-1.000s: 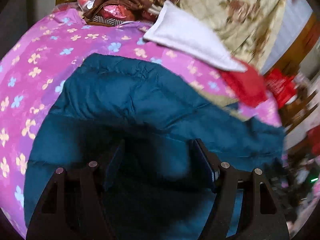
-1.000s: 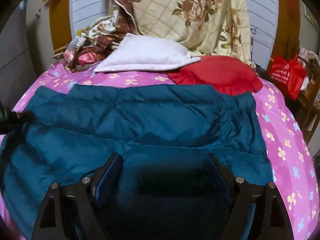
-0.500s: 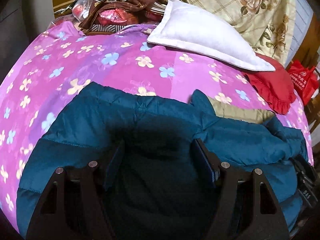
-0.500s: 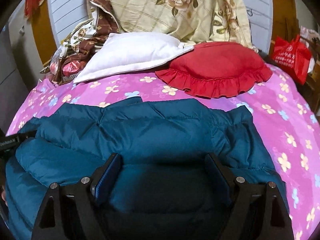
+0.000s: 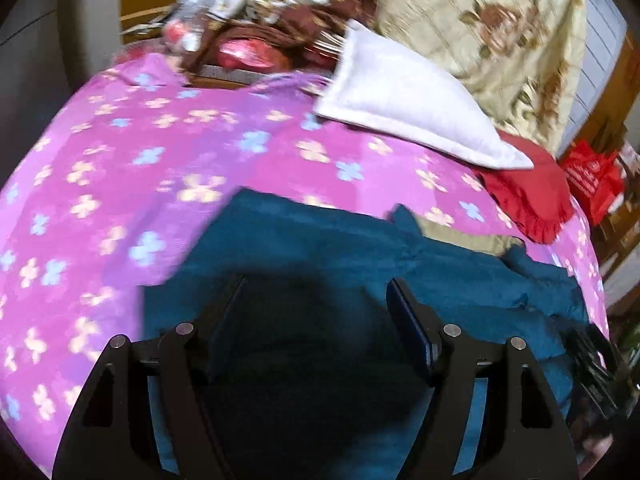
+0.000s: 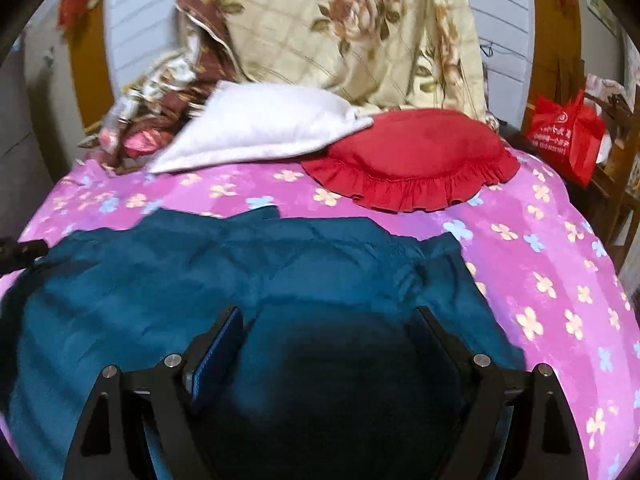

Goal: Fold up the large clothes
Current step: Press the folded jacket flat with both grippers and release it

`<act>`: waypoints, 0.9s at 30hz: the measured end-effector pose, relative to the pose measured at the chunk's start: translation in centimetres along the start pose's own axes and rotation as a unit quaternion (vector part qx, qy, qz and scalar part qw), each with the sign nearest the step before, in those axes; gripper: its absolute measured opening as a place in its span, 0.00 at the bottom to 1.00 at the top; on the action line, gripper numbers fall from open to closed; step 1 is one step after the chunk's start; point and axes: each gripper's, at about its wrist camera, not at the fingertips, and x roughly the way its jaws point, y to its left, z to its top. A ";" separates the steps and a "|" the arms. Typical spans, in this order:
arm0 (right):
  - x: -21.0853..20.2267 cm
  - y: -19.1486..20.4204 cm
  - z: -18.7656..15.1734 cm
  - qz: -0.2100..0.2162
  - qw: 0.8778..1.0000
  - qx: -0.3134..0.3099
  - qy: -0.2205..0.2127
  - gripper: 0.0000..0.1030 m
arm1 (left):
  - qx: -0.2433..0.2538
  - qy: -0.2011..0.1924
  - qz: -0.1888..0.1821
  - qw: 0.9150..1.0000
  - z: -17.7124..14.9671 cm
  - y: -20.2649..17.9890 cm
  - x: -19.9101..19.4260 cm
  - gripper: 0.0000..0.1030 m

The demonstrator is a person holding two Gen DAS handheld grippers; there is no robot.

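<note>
A big bed with a pink flowered blanket fills both views. A teal puffy jacket lies spread on the near part of the blanket, close under both cameras. In the left wrist view a tan lining shows at the jacket's far edge.

At the head of the bed a cream quilt with brown roses is piled up high. A white pillow lies in front of it, and one corner of the pillow rests on a red frilly cushion. A brown flowered cloth is heaped to the left of the pillow. A red shopping bag sits off the right side of the bed.

The left claw is above the jacket with its two fingers wide apart and nothing between them but the jacket below. The right claw is the same, fingers wide apart over the jacket, holding nothing. Both views are a bit blurry.
</note>
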 end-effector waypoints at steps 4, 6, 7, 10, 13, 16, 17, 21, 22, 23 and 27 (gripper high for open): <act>-1.2 -3.0 -1.7 -0.020 0.999 0.028 -0.007 0.82 | -0.031 0.004 0.021 0.999 -1.4 4.8 -0.2 0.69; -0.8 -5.3 -2.2 -0.027 0.998 0.060 -0.004 0.82 | -0.056 0.018 0.015 0.998 -2.2 6.8 0.6 0.69; -0.4 -6.6 -2.6 -0.037 0.996 0.081 -0.004 0.82 | -0.073 0.025 0.000 0.997 -2.6 7.8 1.1 0.69; 0.8 -9.9 -3.5 -0.007 0.987 0.158 0.004 0.82 | -0.115 0.027 -0.033 0.992 -3.6 9.6 2.2 0.81; 1.8 -10.9 -3.7 0.006 0.983 0.184 0.004 0.84 | -0.137 0.026 -0.058 0.989 -4.3 10.3 3.2 0.85; 2.4 -10.7 -3.5 0.005 0.982 0.186 0.010 0.87 | -0.153 0.031 -0.071 0.985 -4.5 10.7 3.7 0.87; 2.5 -10.8 -3.5 0.005 0.982 0.187 0.012 0.87 | -0.156 0.034 -0.072 0.984 -4.5 10.8 3.6 0.87; 0.3 -9.3 -2.9 -0.044 0.989 0.139 0.013 0.87 | -0.142 0.026 -0.047 0.988 -4.5 10.4 1.0 0.85; -0.9 -8.8 -3.0 -0.054 0.992 0.118 0.002 0.87 | -0.132 0.019 -0.045 0.990 -4.6 10.2 -0.4 0.85; -2.1 -8.2 -3.1 -0.064 0.993 0.098 -0.007 0.87 | -0.121 0.012 -0.044 0.992 -4.8 9.9 -1.8 0.85; -8.7 -5.1 -5.5 -0.075 0.996 0.032 -0.039 0.87 | -0.091 -0.014 -0.037 0.995 -6.5 9.5 -7.6 0.85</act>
